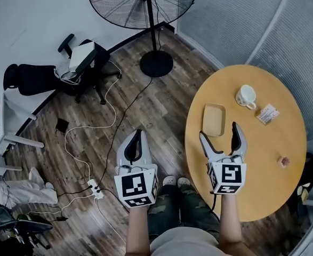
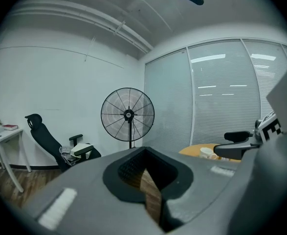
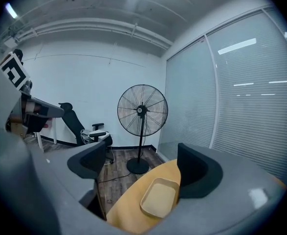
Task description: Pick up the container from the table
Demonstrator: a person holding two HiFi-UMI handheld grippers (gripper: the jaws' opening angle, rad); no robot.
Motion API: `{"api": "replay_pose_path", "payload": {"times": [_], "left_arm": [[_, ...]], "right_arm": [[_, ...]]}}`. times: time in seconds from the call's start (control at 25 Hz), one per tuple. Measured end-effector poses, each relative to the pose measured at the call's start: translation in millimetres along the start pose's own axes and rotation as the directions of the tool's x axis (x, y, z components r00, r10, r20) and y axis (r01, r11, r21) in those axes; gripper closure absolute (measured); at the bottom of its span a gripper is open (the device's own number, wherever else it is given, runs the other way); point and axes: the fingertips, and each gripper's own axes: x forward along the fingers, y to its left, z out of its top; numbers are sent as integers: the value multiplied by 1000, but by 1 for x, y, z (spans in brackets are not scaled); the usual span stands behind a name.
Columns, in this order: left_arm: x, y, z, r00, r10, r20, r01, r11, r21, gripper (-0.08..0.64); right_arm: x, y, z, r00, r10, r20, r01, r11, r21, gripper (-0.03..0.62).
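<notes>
— Reaching: your right claw (image 1: 218, 131) gapes just short of the shallow beige rectangular container (image 1: 214, 119) on the round yellow worktop (image 1: 263, 164).
— Straddle its rim, then close. Your left claw (image 1: 136, 138) is pinched together.

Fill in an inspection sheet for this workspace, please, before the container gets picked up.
Surface: round wooden table.
Job's things: container, empty, flat near the table's left edge.
Clutter: cup, packet and small pink item, all apart from the container.
Grippers: right gripper open, just short of the container; left gripper shut, empty, over the floor.
Cables: white cable and power strip on the floor.
Surroundings: fan, chair.
</notes>
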Motion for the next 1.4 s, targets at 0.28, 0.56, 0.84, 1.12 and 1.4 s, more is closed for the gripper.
{"api": "replay_pose_path", "payload": {"times": [0.28, 0.56, 0.84, 1.12, 1.4], "left_arm": [[13, -9, -31, 998, 15, -58, -16, 1000, -19, 558], [17, -12, -61, 992, 32, -120, -36, 999, -32, 558], [19, -13, -86, 984, 43, -174, -52, 998, -44, 558], [18, -7, -110, 973, 63, -222, -77, 996, -51, 560], [22, -9, -124, 967, 66, -247, -83, 995, -56, 560]], "right_arm": [[15, -5, -37, 997, 26, -68, -26, 1000, -6, 106], [29, -6, -72, 991, 24, -132, -26, 1000, -13, 130], [41, -3, -112, 975, 38, -220, -38, 999, 6, 158], [57, -5, -143, 957, 44, -286, -45, 999, 1, 198], [68, -4, -172, 924, 71, -376, -83, 996, -14, 261]]}}
